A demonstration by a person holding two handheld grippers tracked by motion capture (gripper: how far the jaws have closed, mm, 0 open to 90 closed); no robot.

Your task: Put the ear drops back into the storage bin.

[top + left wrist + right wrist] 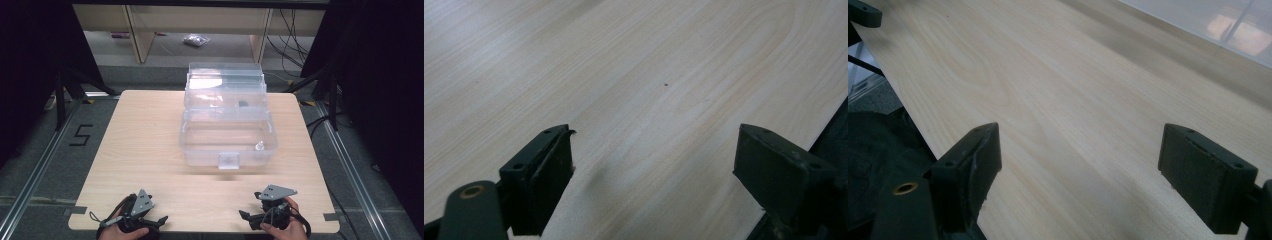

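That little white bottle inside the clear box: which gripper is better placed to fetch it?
Probably the right gripper. The small white bottle sits in the front right corner of the open clear box, on that gripper's side; the left gripper would have to cross over. Both are open.

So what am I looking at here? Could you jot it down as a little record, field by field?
Setting: light wooden table, person seated at its near edge
Main thing: clear plastic box, lid standing open at the back
Inside the box: small white item near the front right corner
Left gripper: open, holding nothing, low at the near edge
Right gripper: open, holding nothing, low at the near edge
Contact with box: none
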